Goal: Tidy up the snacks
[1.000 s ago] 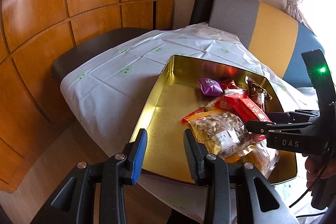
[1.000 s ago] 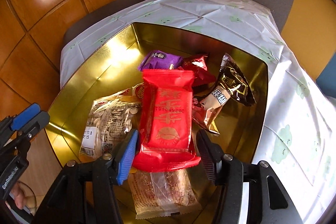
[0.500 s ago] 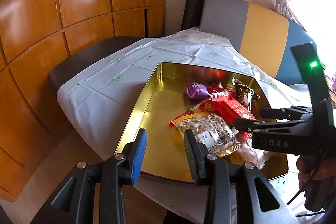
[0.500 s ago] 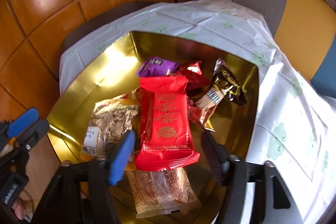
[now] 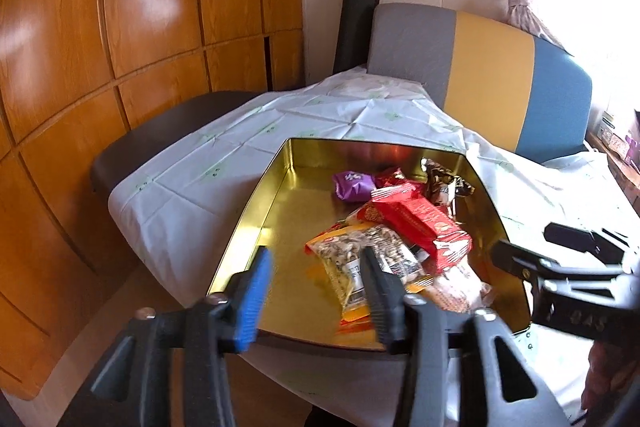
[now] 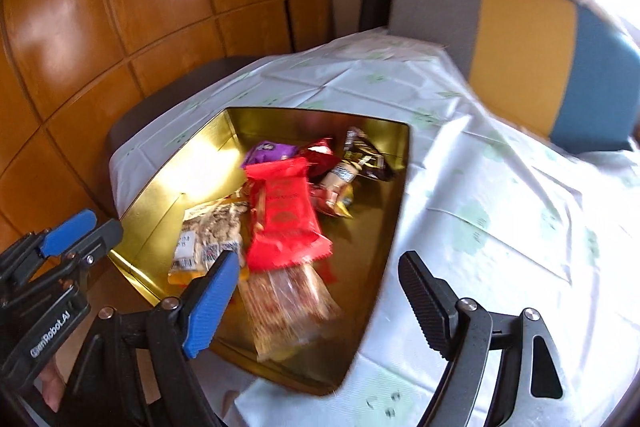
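Both jaws are opening and hold nothing: the left gripper (image 5: 316,291) and right gripper (image 6: 316,291) hang above the gold tin's (image 6: 384,227) near edge, snack packets (image 6: 288,215) heaped just ahead inside it.

The right gripper (image 6: 316,287) now stands wide apart and is opening, with nothing between its fingers; a second ago they flanked the red packet (image 6: 286,215). It sits higher and farther back from the gold tin (image 6: 394,227), toward six o'clock. The left gripper (image 5: 316,287) is opening too, empty, pulled back slightly from the tin.
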`<state>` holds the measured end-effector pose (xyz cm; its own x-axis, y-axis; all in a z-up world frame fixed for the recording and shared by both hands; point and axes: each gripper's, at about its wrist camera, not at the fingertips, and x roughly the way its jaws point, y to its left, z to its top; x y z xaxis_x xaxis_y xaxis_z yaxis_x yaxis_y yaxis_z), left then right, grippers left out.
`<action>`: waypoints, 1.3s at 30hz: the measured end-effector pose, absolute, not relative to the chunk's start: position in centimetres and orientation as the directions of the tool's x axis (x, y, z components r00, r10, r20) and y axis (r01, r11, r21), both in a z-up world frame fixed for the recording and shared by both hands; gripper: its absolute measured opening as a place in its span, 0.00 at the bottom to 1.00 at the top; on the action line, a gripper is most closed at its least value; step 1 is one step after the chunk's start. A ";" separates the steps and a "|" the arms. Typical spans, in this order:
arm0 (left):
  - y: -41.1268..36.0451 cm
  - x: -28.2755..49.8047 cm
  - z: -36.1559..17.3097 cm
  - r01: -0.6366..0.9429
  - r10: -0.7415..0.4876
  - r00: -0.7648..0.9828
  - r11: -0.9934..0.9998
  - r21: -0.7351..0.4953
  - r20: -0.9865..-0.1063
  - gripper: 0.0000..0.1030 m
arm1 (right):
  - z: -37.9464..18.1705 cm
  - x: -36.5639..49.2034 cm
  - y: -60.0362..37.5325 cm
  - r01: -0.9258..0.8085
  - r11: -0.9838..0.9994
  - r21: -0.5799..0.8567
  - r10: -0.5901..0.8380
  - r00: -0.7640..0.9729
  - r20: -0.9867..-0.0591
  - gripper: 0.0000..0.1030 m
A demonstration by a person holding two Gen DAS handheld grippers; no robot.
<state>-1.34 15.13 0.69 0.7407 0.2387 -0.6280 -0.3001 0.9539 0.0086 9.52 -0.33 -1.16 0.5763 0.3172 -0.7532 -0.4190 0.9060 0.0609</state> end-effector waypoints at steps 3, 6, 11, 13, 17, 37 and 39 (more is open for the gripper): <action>14.3 -1.9 1.1 -0.302 0.251 0.766 0.953 0.014 -0.592 0.55 | -1.3 8.5 -1.5 -0.382 0.922 0.067 0.301 0.595 -0.745 0.82; 13.6 -2.0 1.2 -0.316 0.287 0.766 0.947 0.052 -0.575 0.56 | -1.5 7.7 -2.5 -0.359 0.931 0.067 0.286 0.602 -0.745 0.82; 13.1 -1.7 0.9 -0.311 0.280 0.753 0.949 0.053 -0.596 0.56 | -2.0 6.4 -3.5 -0.335 0.941 0.056 0.264 0.618 -0.740 0.82; 13.1 -1.8 0.7 -0.309 0.278 0.752 0.950 0.053 -0.598 0.56 | -2.1 6.1 -3.6 -0.324 0.945 0.046 0.252 0.628 -0.736 0.82; 12.8 -2.1 0.8 -0.304 0.278 0.761 0.951 0.055 -0.586 0.56 | -2.3 5.8 -3.7 -0.307 0.950 0.051 0.246 0.637 -0.731 0.83; 12.6 -2.3 1.1 -0.320 0.300 0.765 0.945 0.068 -0.570 0.56 | -1.8 5.4 -3.9 -0.290 0.956 0.052 0.239 0.662 -0.710 0.86; 12.6 -2.3 1.1 -0.319 0.298 0.764 0.945 0.066 -0.571 0.56 | -1.8 5.4 -3.9 -0.288 0.956 0.053 0.239 0.662 -0.710 0.86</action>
